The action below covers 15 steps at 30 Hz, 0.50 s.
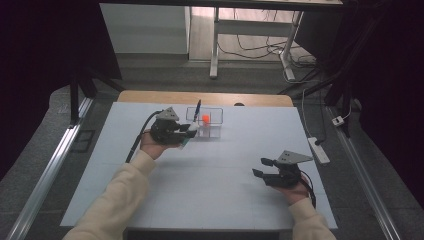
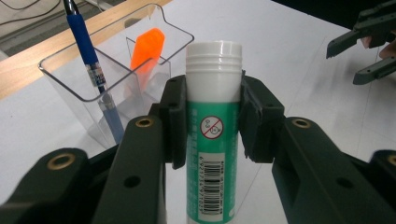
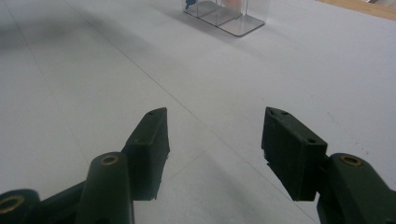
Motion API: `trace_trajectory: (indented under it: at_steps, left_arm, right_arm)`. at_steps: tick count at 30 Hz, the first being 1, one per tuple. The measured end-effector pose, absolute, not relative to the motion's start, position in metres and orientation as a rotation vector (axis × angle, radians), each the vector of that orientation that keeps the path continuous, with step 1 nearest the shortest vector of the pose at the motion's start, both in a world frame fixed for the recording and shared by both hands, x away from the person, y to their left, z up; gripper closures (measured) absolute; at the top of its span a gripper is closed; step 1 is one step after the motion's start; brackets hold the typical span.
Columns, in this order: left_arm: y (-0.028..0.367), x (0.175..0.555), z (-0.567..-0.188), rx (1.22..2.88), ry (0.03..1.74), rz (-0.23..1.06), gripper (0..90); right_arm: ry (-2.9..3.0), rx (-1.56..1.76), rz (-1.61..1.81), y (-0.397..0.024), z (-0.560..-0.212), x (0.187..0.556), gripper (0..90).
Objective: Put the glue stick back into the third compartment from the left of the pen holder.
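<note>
My left gripper (image 2: 214,119) is shut on a green-and-white glue stick (image 2: 212,140) with a white cap, held upright just in front of a clear plastic organizer (image 2: 93,88). In the high view the left gripper (image 1: 186,131) hovers beside the organizer (image 1: 214,131) at the table's far middle. A blue pen (image 2: 91,70) stands in one compartment and an orange item (image 2: 147,46) sits in another. My right gripper (image 3: 212,149) is open with nothing between its jaws, low over the white table (image 3: 93,84). From above, the right gripper (image 1: 262,167) sits near the front right.
The white table surface (image 1: 215,170) has a wooden edge (image 1: 150,96) at the back. A power strip (image 1: 319,150) and cables lie off the table's right side. Desk legs and wires stand beyond the table.
</note>
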<state>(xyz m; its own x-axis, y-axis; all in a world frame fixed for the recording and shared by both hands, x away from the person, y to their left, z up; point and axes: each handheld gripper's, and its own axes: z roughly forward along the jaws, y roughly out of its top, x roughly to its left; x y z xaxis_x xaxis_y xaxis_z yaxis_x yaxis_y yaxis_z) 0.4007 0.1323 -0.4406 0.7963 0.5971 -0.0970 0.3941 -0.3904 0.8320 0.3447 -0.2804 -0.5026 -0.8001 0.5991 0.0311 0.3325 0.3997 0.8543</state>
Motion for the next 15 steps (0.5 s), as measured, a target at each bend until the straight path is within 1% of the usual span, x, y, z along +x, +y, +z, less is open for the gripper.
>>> trace_trajectory:
  at_steps: [15]
  left_arm:
    - [0.111,0.425,-0.420,1.980,0.727,0.276,64.6]
  right_arm:
    - [2.374,0.822,1.360,-0.281,-0.502,0.345,41.4]
